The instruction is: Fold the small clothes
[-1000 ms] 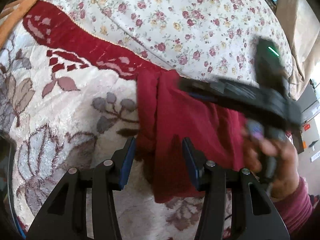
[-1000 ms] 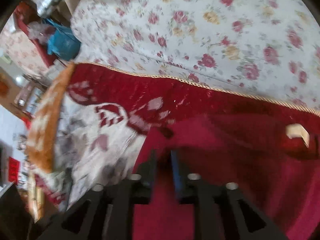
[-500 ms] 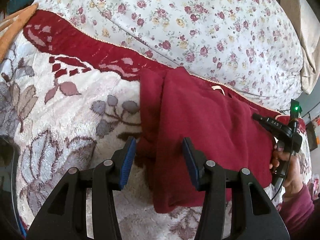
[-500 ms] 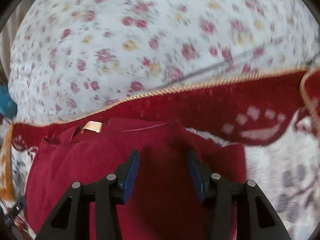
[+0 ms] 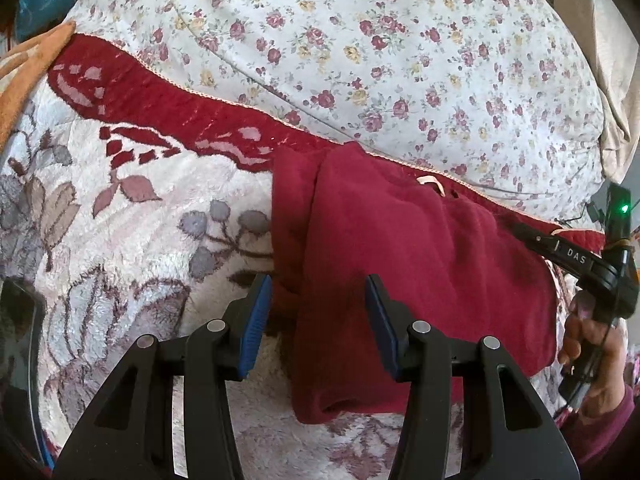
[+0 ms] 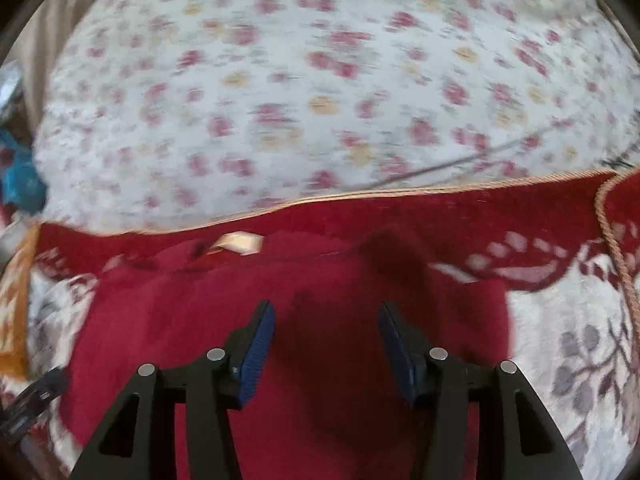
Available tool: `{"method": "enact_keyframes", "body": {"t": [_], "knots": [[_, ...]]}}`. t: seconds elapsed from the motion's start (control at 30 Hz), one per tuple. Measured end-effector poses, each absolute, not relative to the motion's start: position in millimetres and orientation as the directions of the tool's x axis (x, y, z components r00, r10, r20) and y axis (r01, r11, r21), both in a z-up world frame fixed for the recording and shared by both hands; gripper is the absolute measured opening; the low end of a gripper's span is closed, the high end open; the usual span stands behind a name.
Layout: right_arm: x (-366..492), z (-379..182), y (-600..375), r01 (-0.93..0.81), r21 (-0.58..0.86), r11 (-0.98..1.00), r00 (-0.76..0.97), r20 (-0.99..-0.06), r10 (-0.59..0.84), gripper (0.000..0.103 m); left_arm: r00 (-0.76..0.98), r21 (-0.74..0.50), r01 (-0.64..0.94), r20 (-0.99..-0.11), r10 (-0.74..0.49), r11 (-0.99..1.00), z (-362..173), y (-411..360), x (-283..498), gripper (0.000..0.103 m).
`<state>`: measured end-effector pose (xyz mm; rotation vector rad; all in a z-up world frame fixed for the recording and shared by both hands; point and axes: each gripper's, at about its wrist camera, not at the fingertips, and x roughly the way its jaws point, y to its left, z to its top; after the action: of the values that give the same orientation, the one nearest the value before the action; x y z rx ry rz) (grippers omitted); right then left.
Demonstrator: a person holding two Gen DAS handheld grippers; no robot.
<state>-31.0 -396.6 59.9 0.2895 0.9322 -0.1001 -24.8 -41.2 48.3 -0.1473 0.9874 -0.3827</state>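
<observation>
Nearest, the left gripper hangs over the folded edge of the dark red garment, its blue-padded jaws standing apart with the cloth's doubled left edge between them but not pressed. The right gripper hovers above the same garment; its jaws have just been opening and now stand wide, nothing clamped, the fabric lying below them. In the left wrist view the right gripper shows at the garment's far right side, held in a hand with a maroon sleeve. The garment is soft, fleecy, folded into a rough rectangle, a pale neck label at its far edge. It lies on a plush cream blanket with grey and mauve leaves and a red border trimmed in gold cord. Bare blanket spreads to the garment's left. Beyond the border lies a smooth rose-printed sheet.
</observation>
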Motion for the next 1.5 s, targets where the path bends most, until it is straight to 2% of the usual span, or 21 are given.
{"method": "enact_keyframes", "body": {"t": [0.23,0.27,0.37,0.43,0.5,0.57,0.63,0.67,0.73,0.8,0.87,1.0,1.07,1.13,1.23,1.37,1.43,1.5], "knots": [[-10.1,51.8,-309.7,-0.006,0.277,0.961,0.533,-0.812,0.237,0.052,0.473,-0.294,0.266,-0.79,-0.39,0.918,47.2,-43.9,-27.8,0.047],[-5.0,47.4,-296.4,-0.024,0.272,0.962,0.525,-0.815,0.244,0.052,0.472,-0.299,0.262,-0.79,-0.392,0.918,47.3,-41.9,-27.3,0.048],[20.8,28.8,-262.3,-0.085,0.228,0.97,0.49,-0.838,0.239,0.052,0.465,-0.341,0.238,-0.782,-0.415,0.91,45.0,-31.5,-24.5,0.067],[34.7,12.4,-242.6,-0.116,0.172,0.978,0.445,-0.872,0.206,0.06,0.447,-0.389,0.208,-0.778,-0.441,0.897,41.9,-22.5,-22.3,0.068],[41.9,16.2,-236.7,-0.117,0.132,0.984,0.441,-0.881,0.171,0.061,0.424,-0.427,0.197,-0.774,-0.469,0.883,39.9,-16.7,-21.4,0.068],[45.6,29.5,-238.5,-0.088,0.162,0.983,0.439,-0.879,0.184,0.061,0.42,-0.427,0.197,-0.777,-0.47,0.882,39.4,-14.6,-21.9,0.068],[43.3,48.5,-235.4,-0.108,0.225,0.968,0.488,-0.837,0.249,0.061,0.421,-0.422,0.203,-0.777,-0.468,0.884,39.7,-15.3,-23.0,0.068],[44.9,56.0,-227.0,-0.132,0.233,0.963,0.495,-0.827,0.268,0.063,0.417,-0.425,0.207,-0.777,-0.472,0.881,39.3,-15.7,-23.3,0.068],[55.2,57.6,-204.9,-0.171,0.245,0.954,0.462,-0.836,0.297,0.076,0.404,-0.427,0.215,-0.78,-0.479,0.878,37.4,-17.7,-24.0,0.068],[70.9,42.6,-181.2,-0.193,0.292,0.937,0.357,-0.869,0.344,0.082,0.398,-0.42,0.219,-0.786,-0.473,0.881,35.3,-19.5,-24.3,0.068],[86.9,20.3,-161.7,-0.197,0.282,0.939,0.254,-0.91,0.327,0.082,0.387,-0.416,0.217,-0.794,-0.469,0.883,32.4,-20.6,-23.4,0.068],[95.7,-3.3,-134.0,-0.274,0.093,0.957,0.276,-0.946,0.171,0.085,0.369,-0.413,0.205,-0.807,-0.461,0.888,24.3,-23.6,-19.2,0.069],[95.0,-4.0,-137.6,-0.278,0.071,0.958,0.312,-0.937,0.16,0.067,0.363,-0.425,0.19,-0.807,-0.466,0.885,21.6,-26.4,-15.4,0.07],[92.6,2.6,-158.3,-0.249,0.134,0.959,0.329,-0.92,0.214,0.042,0.361,-0.442,0.182,-0.801,-0.477,0.879,20.4,-29.0,-12.5,0.07],[86.3,17.6,-192.2,-0.221,0.283,0.933,0.337,-0.876,0.346,0.02,0.366,-0.434,0.172,-0.805,-0.467,0.884,18.3,-39.6,-7.1,0.07],[72.9,41.0,-221.5,-0.207,0.382,0.901,0.373,-0.82,0.434,0.018,0.4,-0.441,0.189,-0.781,-0.479,0.878,22.3,-50.3,-7.1,0.069],[69.8,46.2,-227.3,-0.204,0.385,0.9,0.379,-0.817,0.435,0.017,0.394,-0.499,0.199,-0.747,-0.535,0.843,26.5,-51.9,-8.2,0.053],[64.4,48.6,-234.7,-0.196,0.399,0.896,0.379,-0.812,0.445,0.017,0.409,-0.498,0.232,-0.729,-0.549,0.835,34.0,-54.9,-12.6,0.039]]}}
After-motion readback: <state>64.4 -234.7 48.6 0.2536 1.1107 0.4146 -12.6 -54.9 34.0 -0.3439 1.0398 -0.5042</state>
